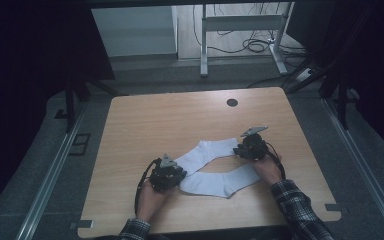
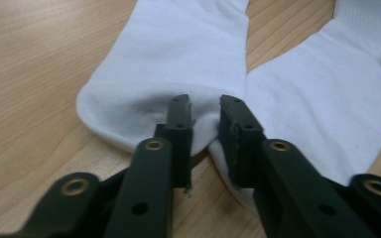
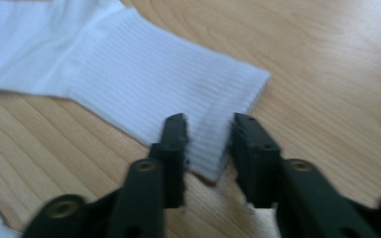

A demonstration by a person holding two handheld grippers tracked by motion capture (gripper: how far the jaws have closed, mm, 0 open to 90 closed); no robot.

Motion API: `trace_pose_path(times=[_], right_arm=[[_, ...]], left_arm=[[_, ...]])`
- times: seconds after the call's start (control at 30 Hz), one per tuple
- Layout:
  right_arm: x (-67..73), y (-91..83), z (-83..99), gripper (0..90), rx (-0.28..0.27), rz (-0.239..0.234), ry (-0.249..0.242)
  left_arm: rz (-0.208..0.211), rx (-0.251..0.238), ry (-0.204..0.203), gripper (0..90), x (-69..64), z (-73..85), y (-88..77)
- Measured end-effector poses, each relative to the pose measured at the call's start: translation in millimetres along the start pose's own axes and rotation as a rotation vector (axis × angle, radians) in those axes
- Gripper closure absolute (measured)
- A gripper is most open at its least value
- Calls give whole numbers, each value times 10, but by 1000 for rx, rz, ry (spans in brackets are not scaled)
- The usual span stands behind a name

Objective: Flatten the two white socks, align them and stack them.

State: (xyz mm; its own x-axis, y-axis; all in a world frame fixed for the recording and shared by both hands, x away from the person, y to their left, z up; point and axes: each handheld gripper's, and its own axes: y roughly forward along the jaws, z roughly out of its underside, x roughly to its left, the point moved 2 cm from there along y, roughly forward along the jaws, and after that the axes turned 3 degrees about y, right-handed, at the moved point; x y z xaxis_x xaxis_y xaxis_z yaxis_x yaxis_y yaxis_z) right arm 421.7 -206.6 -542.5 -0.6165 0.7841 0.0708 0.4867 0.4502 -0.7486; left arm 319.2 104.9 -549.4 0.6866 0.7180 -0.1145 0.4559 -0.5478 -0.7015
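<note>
Two white socks lie on the wooden table [image 1: 145, 115]. The upper sock [image 1: 207, 150] runs slantwise from lower left to upper right. My left gripper [image 1: 180, 170] is at its toe end. In the left gripper view the black jaws [image 2: 206, 101] are shut on the rounded toe [image 2: 178, 59], with white cloth pinched between them. My right gripper [image 1: 237, 149] is at the same sock's ribbed cuff [image 3: 144, 74]. There the jaws [image 3: 211, 121] close on the cuff's corner, slightly blurred. The second sock [image 1: 220, 182] [image 2: 322, 84] lies flat just in front, between both hands.
A dark round cable hole [image 1: 232, 102] sits near the table's far edge. Beyond the table stand a metal desk frame [image 1: 205, 45] and loose cables [image 1: 255, 45] on the floor. Plaid sleeves [image 1: 295, 205] enter from the near edge.
</note>
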Motion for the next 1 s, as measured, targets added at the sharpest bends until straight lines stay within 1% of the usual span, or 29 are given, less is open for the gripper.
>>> trace_pose_path(times=[0.03,0.07,0.13,0.2,0.27,0.33,0.37,0.43,0.5,0.53,0.57,0.6,0.63,0.67,0.7,0.73,0.77,0.8,0.83,0.87,0.9,0.93,0.97,1.0], right_arm=[[3,2,3,777,-3,-12,20],[9,4,5,794,-4,-19,28],[29,-6,3,808,-4,-11,12],[48,-38,-3,809,-5,-16,4],[65,-95,-13,808,-18,-25,3],[87,-171,-22,807,-22,-30,3],[99,-218,-27,807,-28,-33,-6],[148,-368,-37,807,-32,-39,-19],[192,-525,-67,807,-38,-40,-37],[209,-629,-105,807,-49,-38,-49],[214,-726,-164,805,-57,-34,-57],[207,-805,-246,804,-67,-26,-57],[187,-860,-345,800,-89,-19,-51],[161,-878,-453,788,-102,-16,-45],[129,-847,-558,735,-100,-13,-38],[93,-778,-651,646,-87,-2,-35],[57,-692,-717,627,-86,22,-32],[21,-604,-750,613,-77,30,-22],[-17,-505,-760,596,-66,28,-2],[-35,-461,-755,598,-70,26,0],[-49,-423,-738,603,-73,22,5],[-63,-391,-711,602,-70,17,4],[-69,-360,-669,602,-55,10,6],[-76,-343,-632,600,-49,11,-2]], left_arm=[[2,-3,-8,806,5,0,-4],[3,-7,-15,829,10,-2,-9],[5,-14,-20,840,15,-14,-36],[2,-29,-26,858,12,-33,-76],[8,-45,-28,861,-5,-55,-122],[12,-57,-30,869,-40,-74,-175],[16,-58,-32,872,-62,-82,-211],[29,-69,-35,876,-123,-116,-314],[41,-104,-22,878,-182,-206,-481],[40,-129,-18,879,-196,-279,-578],[29,-154,-15,881,-182,-371,-669],[14,-175,-18,882,-145,-474,-739],[-7,-190,-23,882,-82,-574,-774],[-38,-185,-33,880,4,-663,-761],[-83,-156,-41,869,103,-727,-703],[-139,-124,-47,814,211,-764,-616],[-162,-100,-72,702,312,-765,-525],[-170,-83,-116,674,409,-733,-430],[-175,-83,-134,646,451,-707,-387],[-179,-89,-148,624,493,-668,-346],[-177,-88,-160,594,515,-625,-316],[-181,-82,-161,566,529,-570,-290],[-189,-76,-159,527,532,-527,-272],[-193,-72,-158,509,535,-496,-260]])
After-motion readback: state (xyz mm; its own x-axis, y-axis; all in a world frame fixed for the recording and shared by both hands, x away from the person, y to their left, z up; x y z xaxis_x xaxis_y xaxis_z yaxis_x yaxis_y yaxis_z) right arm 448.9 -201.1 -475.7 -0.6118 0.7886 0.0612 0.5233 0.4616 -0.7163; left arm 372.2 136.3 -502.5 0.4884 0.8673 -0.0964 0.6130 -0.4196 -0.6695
